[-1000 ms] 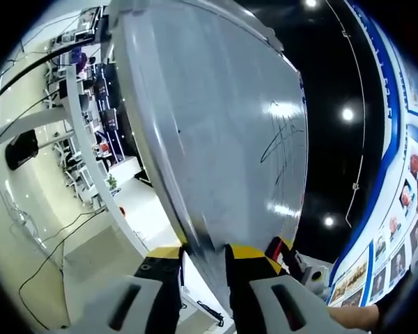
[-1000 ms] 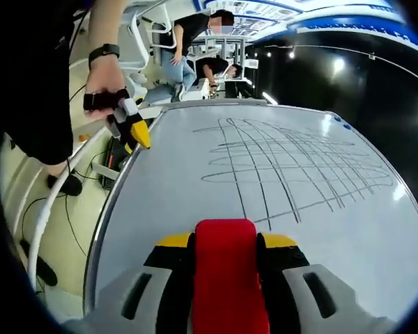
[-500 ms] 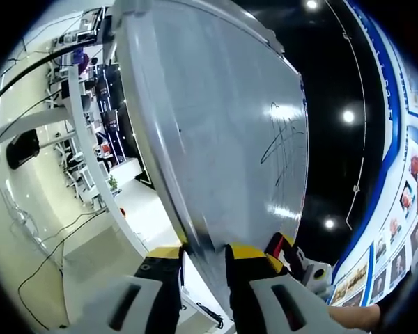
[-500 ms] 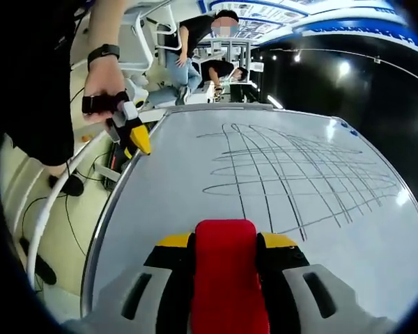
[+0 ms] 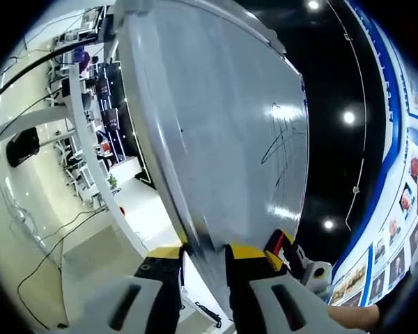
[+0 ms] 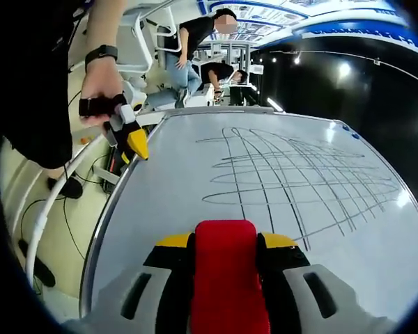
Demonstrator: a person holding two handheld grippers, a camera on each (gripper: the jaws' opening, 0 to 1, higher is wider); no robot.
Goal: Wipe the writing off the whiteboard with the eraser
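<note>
At the whiteboard [image 6: 195, 202]'s left edge my left gripper [image 5: 205, 254] clamps the frame; my right gripper [image 6: 225, 240] grips the red eraser [image 6: 225, 271] over the bottom edge.

left gripper [image 5: 203, 259] jaws clamping whiteboard [image 5: 216, 132] edge

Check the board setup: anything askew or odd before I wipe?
Nothing stands out. The white whiteboard carries crossed black marker lines, the left gripper clamps its edge, and the right gripper holds the red eraser.
</note>
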